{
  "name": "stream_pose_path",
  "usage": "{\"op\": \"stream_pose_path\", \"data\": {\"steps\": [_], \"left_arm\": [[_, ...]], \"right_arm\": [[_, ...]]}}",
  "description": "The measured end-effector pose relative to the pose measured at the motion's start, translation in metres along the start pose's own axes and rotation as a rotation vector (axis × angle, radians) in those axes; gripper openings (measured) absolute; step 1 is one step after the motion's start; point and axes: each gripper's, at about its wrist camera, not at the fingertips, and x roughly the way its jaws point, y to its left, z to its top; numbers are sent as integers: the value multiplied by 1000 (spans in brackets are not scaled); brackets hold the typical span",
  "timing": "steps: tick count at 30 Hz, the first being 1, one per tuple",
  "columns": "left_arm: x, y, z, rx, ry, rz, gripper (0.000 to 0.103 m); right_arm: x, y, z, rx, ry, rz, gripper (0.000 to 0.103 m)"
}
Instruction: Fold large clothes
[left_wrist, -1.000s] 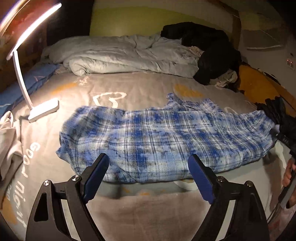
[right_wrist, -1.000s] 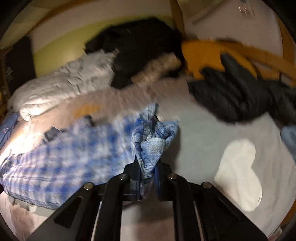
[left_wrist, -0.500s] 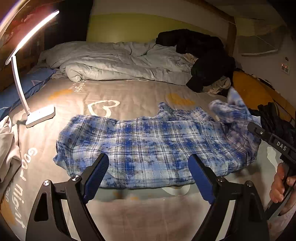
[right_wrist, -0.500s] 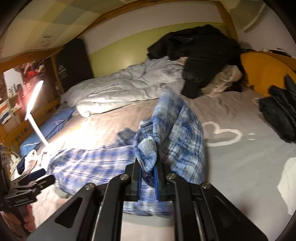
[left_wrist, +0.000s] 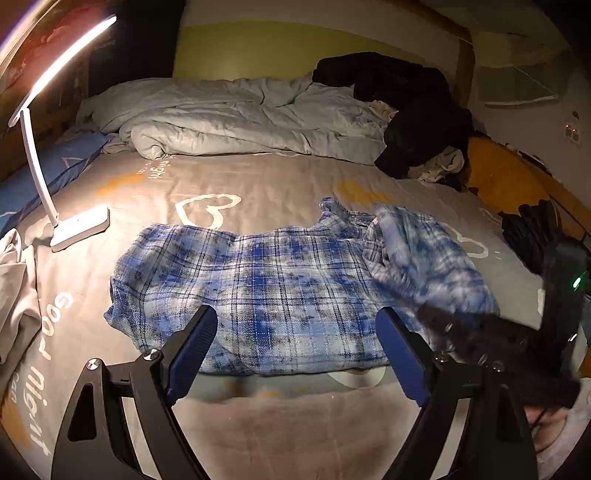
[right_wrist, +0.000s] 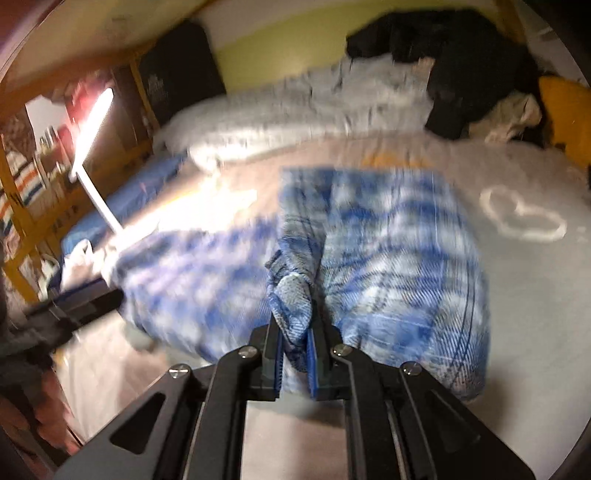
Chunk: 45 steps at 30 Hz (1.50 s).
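Bare sheet (left_wrist: 258, 177) lies beyond the shirt (left_wrist: 280, 291); lamp (left_wrist: 79, 225) left, probably dark clothes (left_wrist: 532, 232) right.

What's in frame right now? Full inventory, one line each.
blue-and-white plaid flannel garment: 1, blue/white, spread on bed, right end lifted
grey printed bedsheet: 1, grey, white hearts, covers bed
crumpled pale grey duvet: 1, light grey, far end of bed
black jacket heap: 1, black, far right
white LED desk lamp: 1, white, lit, bed's left edge
blue pillow: 1, blue, behind lamp
orange cushion: 1, orange, right side
left tongs: 1, black, blue pads, open
right tongs: 1, black, clamped on plaid garment
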Motion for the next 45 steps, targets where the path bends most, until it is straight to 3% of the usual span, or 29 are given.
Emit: {"op": "stream_pose_path", "data": {"steps": [8,10,12,13,16,19,21,23,25,33,35,38,45], "left_arm": [[5,2,-1,2,15,7,86],[6,3,-1,3,16,9,86],[5,4,-1,1,18,5,86],[5,5,-2,0,17,4,86],[4,6,-2,-3,16,2,86],[3,6,-1,-5,15,2,86],[3,6,-2,-3,15,3,86],[3,6,-2,-2,16,4,86],[3,5,-3,-1,17,4,86],[4,3,-2,9,16,14,86],[4,3,-2,15,15,21,86],[6,4,-3,15,28,22,86],[7,5,-3,12,29,28,86]], "right_arm": [[-5,-3,-8,-10,12,34,14],[-10,-5,-7,-3,11,55,25],[-18,-2,-8,-15,8,103,45],[-23,2,-9,-32,-3,113,46],[-42,12,-10,-92,-56,76,46],[-61,5,-6,-56,-130,38,57],[-76,-6,0,-18,-203,-44,59],[-83,-15,5,-19,-240,-146,62],[-84,-24,9,-13,-244,-193,62],[-51,-41,1,39,-95,-147,67],[-43,-34,-3,-10,-73,-191,74],[-26,-28,-10,-76,10,-281,75],[-29,-40,-10,-5,9,-239,76]]}}
